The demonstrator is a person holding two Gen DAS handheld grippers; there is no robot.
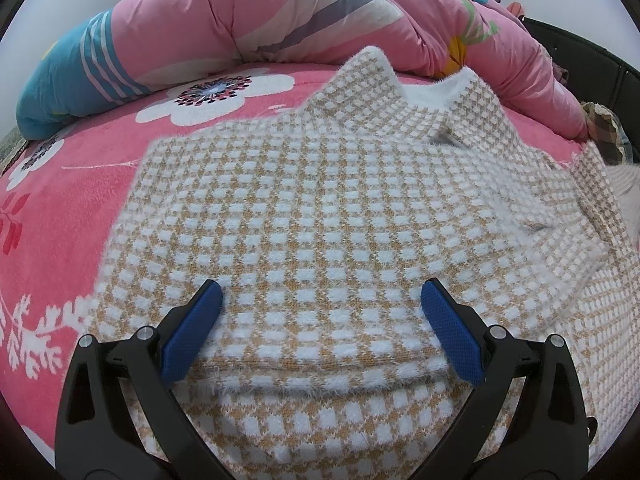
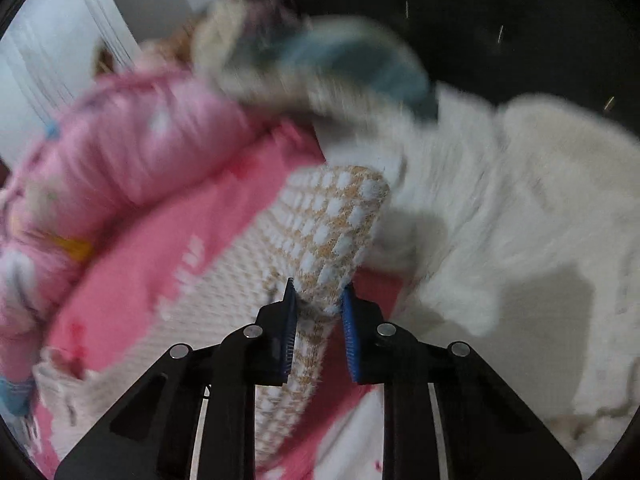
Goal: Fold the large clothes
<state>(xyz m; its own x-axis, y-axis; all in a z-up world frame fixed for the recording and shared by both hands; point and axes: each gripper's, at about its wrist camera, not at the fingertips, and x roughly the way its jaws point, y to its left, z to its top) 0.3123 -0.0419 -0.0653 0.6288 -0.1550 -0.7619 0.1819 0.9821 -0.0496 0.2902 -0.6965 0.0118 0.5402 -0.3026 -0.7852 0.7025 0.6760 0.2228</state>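
A tan-and-white checked knit sweater (image 1: 320, 208) lies spread on a pink floral bedsheet (image 1: 68, 208), with a folded edge near the camera. My left gripper (image 1: 320, 300) is open just above the sweater's near part, its blue pads on either side, holding nothing. In the right wrist view, my right gripper (image 2: 318, 300) is shut on a raised sleeve or edge of the same sweater (image 2: 336, 236), lifted off the sheet. That view is blurred by motion.
A rolled pink quilt (image 1: 304, 12) lies along the far side of the bed. A fluffy white garment (image 2: 500, 208) lies to the right of the sweater. A dark bed frame (image 1: 580, 64) stands at the far right.
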